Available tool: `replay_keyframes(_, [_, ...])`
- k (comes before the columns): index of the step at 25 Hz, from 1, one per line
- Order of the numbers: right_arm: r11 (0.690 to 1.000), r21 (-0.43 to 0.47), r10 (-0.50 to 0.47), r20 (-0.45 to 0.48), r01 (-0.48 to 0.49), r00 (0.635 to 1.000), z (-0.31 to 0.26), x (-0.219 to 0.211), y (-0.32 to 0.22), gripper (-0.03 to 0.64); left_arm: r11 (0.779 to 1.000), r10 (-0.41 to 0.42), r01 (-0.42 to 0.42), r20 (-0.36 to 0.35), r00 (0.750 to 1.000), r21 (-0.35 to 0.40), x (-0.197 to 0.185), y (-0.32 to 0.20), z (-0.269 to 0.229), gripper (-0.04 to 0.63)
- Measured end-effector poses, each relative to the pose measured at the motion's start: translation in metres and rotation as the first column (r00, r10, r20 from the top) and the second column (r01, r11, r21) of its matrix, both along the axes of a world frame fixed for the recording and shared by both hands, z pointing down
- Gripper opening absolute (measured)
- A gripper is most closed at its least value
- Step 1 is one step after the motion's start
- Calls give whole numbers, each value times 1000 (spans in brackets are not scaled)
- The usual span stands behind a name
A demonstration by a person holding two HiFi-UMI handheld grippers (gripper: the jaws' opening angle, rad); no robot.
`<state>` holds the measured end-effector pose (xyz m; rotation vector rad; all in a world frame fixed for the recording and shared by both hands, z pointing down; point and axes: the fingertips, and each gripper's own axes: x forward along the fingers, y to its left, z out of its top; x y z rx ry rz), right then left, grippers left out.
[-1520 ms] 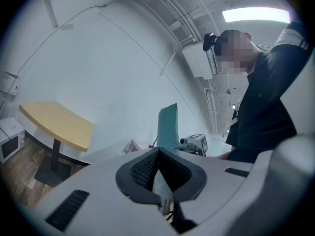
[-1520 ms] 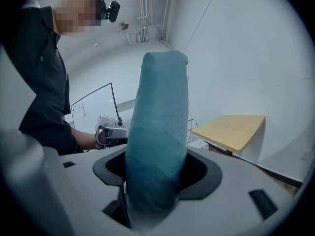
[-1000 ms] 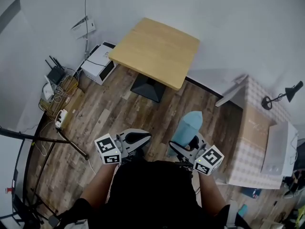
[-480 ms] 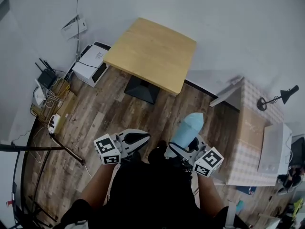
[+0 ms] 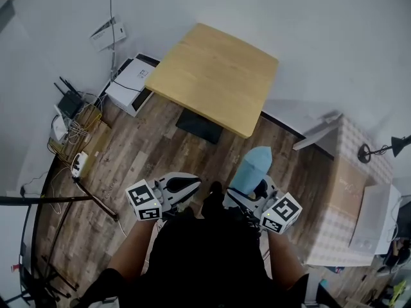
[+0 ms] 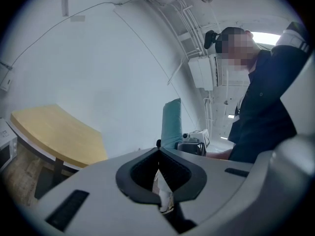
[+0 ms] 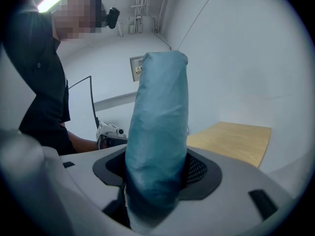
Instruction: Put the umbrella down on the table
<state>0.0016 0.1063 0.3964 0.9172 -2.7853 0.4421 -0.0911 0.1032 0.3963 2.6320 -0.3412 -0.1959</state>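
Jaws of the right gripper (image 5: 249, 194) are clamped on the folded umbrella (image 7: 160, 127), the dark pads pressing its lower part from both sides; jaws of the left gripper (image 6: 158, 151) are closed, tips touching. Head view: wood-plank floor (image 5: 148, 146) fills most of the lower frame, pale wall above it. Square light-wood table (image 5: 215, 76) stands against the wall on a dark base plate, one corner pointing toward the person. At the right edge of the view is a counter with a checked cover (image 5: 347, 172), a black desk lamp (image 5: 379, 147) by its far end. The person's dark top (image 5: 199, 255) takes up the bottom centre, both forearms reaching forward. A white printer (image 5: 131, 82) sits on the floor just beside the table's left corner; left of it are a wire basket (image 5: 80, 124) full of cables and a black router (image 5: 69, 98). The umbrella is in a pale teal sleeve and stands roughly upright out of the right gripper, its rounded end uppermost — held over the floor, short of the table's near edge and not touching the tabletop. Both grippers are level with each other, close to the body, the left one just beside the right, each marker cube facing up.
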Motion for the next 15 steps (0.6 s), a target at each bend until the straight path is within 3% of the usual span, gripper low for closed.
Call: replay_keyframes(15, [996,59,-71,-9,71,997,-20,91,-120,288,997,-77,75,63,995,28,80,-117,-27,12])
